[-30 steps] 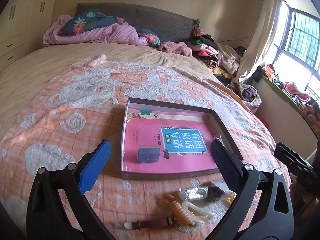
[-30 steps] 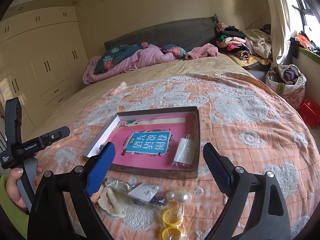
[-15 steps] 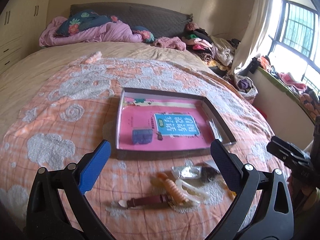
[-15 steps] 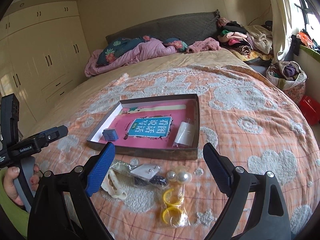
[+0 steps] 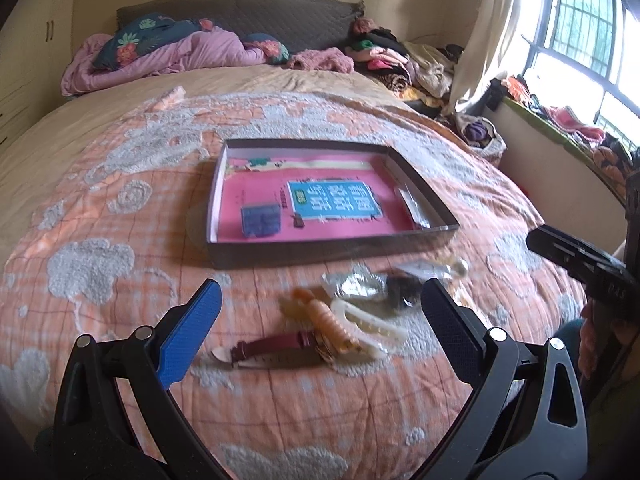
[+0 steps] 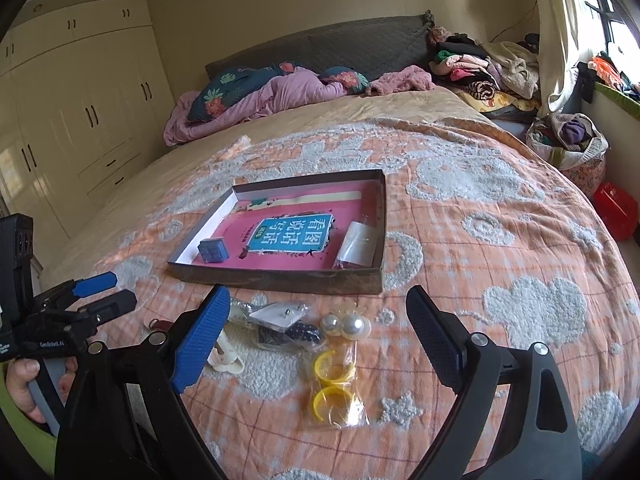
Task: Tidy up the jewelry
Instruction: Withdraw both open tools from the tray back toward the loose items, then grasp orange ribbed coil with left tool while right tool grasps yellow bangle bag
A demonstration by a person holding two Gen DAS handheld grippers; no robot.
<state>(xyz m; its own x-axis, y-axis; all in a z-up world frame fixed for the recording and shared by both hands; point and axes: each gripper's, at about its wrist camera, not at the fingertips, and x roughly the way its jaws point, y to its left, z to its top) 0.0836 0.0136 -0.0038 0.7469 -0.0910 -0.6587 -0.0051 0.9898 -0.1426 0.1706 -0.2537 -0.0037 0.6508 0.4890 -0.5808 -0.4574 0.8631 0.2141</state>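
the left gripper [image 5: 320, 320] stands wide open and empty, and so does the right gripper [image 6: 320, 320], both hovering over the orange bedspread [image 5: 100, 200] on the near side of the shallow box [image 6: 280, 278]. going left to right in the left wrist view, the maroon watch [image 5: 276, 350] lies between the left gripper's fingers, its long axis running across the gap, strap end toward the blue finger; next the orange hair claw [image 5: 326, 322] and the cream hair claw [image 5: 368, 322], touching. in the right wrist view the pearl earrings [image 6: 347, 326] and the bag of yellow rings [image 6: 334, 384] lie between the right gripper's fingers, the bag's length pointing toward the camera. judging by this, the left hand is nearer the watch. the watch face is hidden by the orange claw, and the left view is blurred; the crumpled packets [image 6: 280, 320] are hard to make out
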